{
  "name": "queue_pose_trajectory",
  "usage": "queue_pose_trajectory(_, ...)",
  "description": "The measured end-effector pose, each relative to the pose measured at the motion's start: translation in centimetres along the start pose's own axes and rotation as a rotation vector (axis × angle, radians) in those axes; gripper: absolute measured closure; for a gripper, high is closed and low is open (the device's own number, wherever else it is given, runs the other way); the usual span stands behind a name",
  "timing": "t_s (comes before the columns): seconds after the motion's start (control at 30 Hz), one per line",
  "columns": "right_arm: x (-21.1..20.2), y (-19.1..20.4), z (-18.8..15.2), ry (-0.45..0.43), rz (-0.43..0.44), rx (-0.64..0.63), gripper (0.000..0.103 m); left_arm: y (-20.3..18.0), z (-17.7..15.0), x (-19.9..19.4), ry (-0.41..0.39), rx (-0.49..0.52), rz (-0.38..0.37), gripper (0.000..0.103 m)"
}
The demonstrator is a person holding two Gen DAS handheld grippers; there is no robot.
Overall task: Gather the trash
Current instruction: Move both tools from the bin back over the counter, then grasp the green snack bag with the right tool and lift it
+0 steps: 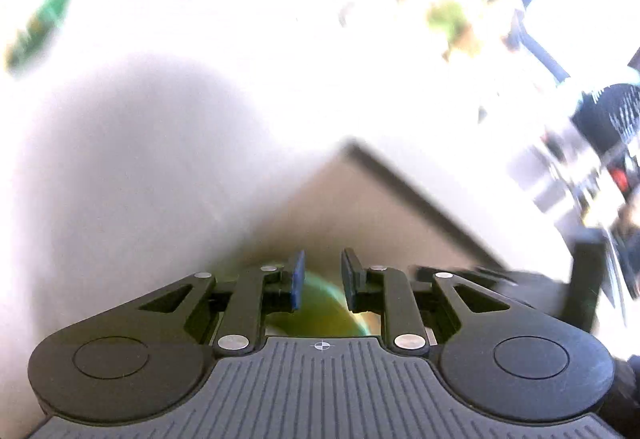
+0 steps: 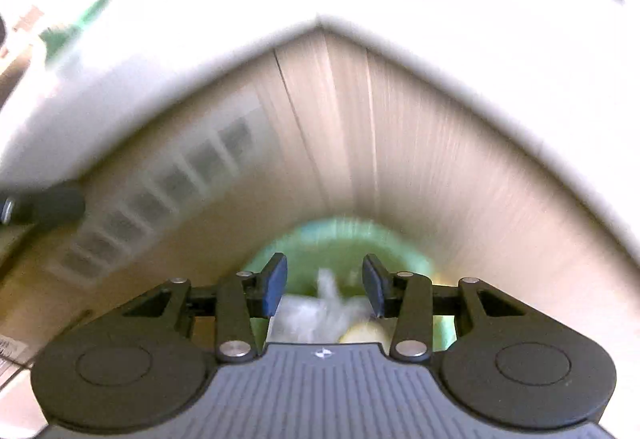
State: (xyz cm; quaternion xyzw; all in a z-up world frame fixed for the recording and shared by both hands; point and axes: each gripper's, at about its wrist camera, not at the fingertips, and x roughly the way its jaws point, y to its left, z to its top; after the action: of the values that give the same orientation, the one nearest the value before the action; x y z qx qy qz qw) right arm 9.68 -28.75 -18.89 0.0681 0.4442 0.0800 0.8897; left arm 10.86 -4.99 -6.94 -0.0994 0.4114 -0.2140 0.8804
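1. While both views are smeared by motion blur, the left hand-held gripper [image 1: 321, 281] shows clearly at the bottom of its own picture, its two blue-padded fingers [image 1: 297, 279] standing a narrow gap apart with nothing clamped between them.
2. Below and behind that gap lies a rounded green-yellow shape [image 1: 320, 313]; what it is cannot be told from this view.
3. Ahead of the left hand-held gripper, a tan cardboard box wall [image 1: 360, 207] with a dark top edge runs toward the right, against a very bright white surface [image 1: 280, 59].
4. Blurred green and dark items sit far off at the upper left and upper right; they are too smeared to name.
5. The right hand-held gripper [image 2: 325, 285] points down into a cardboard box [image 2: 400, 159], its jaws parted moderately wide and gripping nothing.
6. At the bottom of that box sits a light green bowl-like container [image 2: 340, 239], and inside it lies the trash: a crumpled clear plastic wrapper [image 2: 320, 307] with a pale yellow piece [image 2: 364, 333] just beside it.
7. The wrapper lies below the gap between the right fingers, apart from the pads.
8. A row of grey printed squares [image 2: 160, 195] marks the box's left inner wall.
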Motion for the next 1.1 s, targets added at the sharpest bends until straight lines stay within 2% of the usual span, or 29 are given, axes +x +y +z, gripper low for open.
queue_pose_trajectory(0.03,-1.7,0.9,1.2,-0.054,-0.011,-0.026,0.056,0.8,1.2,-1.0,-0.031,-0.014,0.025,0.08)
queue_pose_trajectory(0.07,-2.8,1.6,2.0,-0.098,-0.023,-0.048,0.048,1.8,2.4,-2.0,-0.058,-0.042,0.055,0.08)
queue_pose_trajectory(0.13,-4.6,3.8,4.1,-0.185,-0.058,-0.088,0.041,4.6,4.4,-3.6,-0.109,-0.118,0.133,0.08)
queue_pose_trajectory(0.23,-5.8,7.6,7.2,-0.274,-0.066,-0.156,0.038,8.2,5.6,-5.0,-0.165,-0.186,0.235,0.08)
queue_pose_trajectory(0.33,-5.7,11.9,10.5,-0.326,-0.029,-0.234,0.037,11.2,5.4,-5.6,-0.155,-0.261,0.309,0.08)
queue_pose_trajectory(0.37,-5.4,13.3,11.5,-0.325,-0.013,-0.245,0.037,12.0,5.1,-5.9,-0.154,-0.264,0.316,0.08)
queue_pose_trajectory(0.53,-2.3,22.1,17.8,-0.3,0.202,-0.398,0.037,15.2,3.2,-6.7,-0.114,-0.304,0.327,0.08)
queue_pose_trajectory(0.6,0.0,26.0,19.7,-0.287,0.238,-0.475,0.039,15.8,2.8,-6.8,-0.089,-0.289,0.314,0.08)
queue_pose_trajectory(0.67,2.7,29.7,21.0,-0.248,0.273,-0.532,0.053,16.0,2.2,-7.3,-0.083,-0.281,0.299,0.08)
queue_pose_trajectory(0.7,4.2,31.5,21.8,-0.219,0.293,-0.555,0.056,15.8,1.7,-7.8,-0.088,-0.282,0.284,0.08)
queue_pose_trajectory(0.8,7.0,35.4,22.6,-0.185,0.272,-0.595,0.057,16.1,1.1,-8.5,-0.107,-0.281,0.267,0.08)
queue_pose_trajectory(0.9,9.4,37.0,22.3,-0.164,0.22,-0.633,0.058,16.7,0.8,-9.2,-0.122,-0.3,0.28,0.08)
queue_pose_trajectory(0.93,10.0,37.0,22.0,-0.155,0.213,-0.635,0.062,16.9,0.8,-9.5,-0.129,-0.304,0.289,0.08)
queue_pose_trajectory(1.0,10.2,37.0,21.7,-0.136,0.248,-0.619,0.07,17.1,0.7,-10.0,-0.146,-0.311,0.308,0.08)
queue_pose_trajectory(1.1,9.6,36.5,20.8,-0.106,0.281,-0.616,0.07,17.4,1.0,-10.2,-0.161,-0.329,0.313,0.08)
